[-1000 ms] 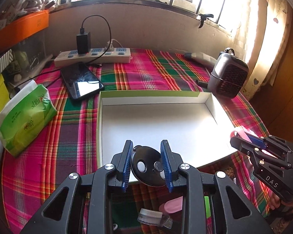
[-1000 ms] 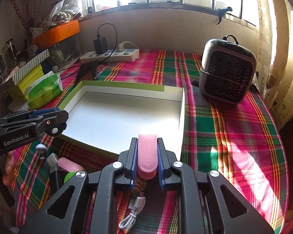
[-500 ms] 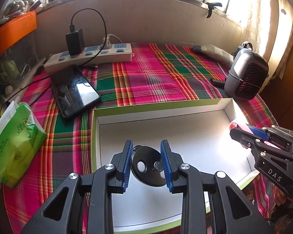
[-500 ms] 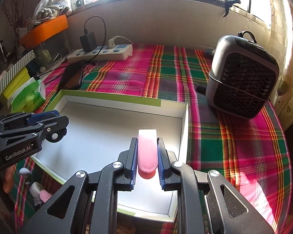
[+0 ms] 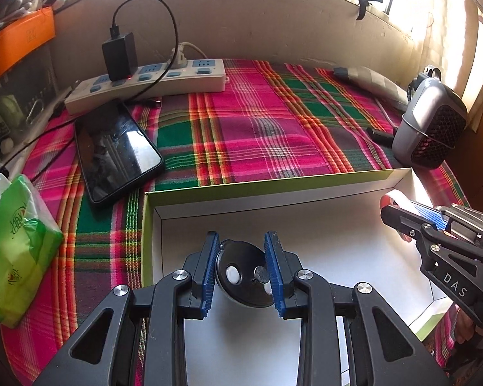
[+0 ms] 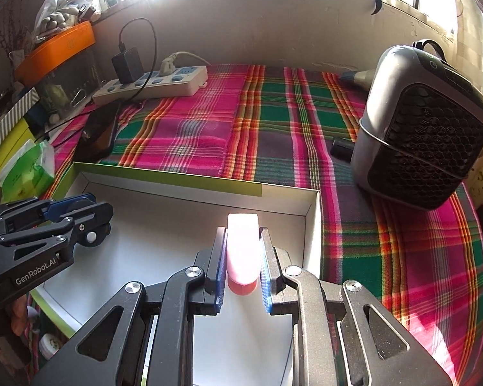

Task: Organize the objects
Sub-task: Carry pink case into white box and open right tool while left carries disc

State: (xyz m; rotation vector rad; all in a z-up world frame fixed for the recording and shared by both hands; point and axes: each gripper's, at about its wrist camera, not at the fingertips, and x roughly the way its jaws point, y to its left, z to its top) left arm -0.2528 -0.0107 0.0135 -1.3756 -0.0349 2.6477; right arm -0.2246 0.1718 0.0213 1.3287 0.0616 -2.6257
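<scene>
A shallow white box with green outer sides lies on the plaid cloth. My left gripper is shut on a black round disc with white dots and holds it over the box's near left part. My right gripper is shut on a pink tube with a red end and holds it over the box's right part near the far right corner. The right gripper also shows in the left wrist view. The left gripper also shows in the right wrist view.
A black phone, a white power strip with a black charger, and a green tissue pack lie left of the box. A grey fan heater stands at the right. Small items lie below the box's near edge.
Both grippers have moved forward over the box with their objects still held. The box's far wall is now closer in both views.
</scene>
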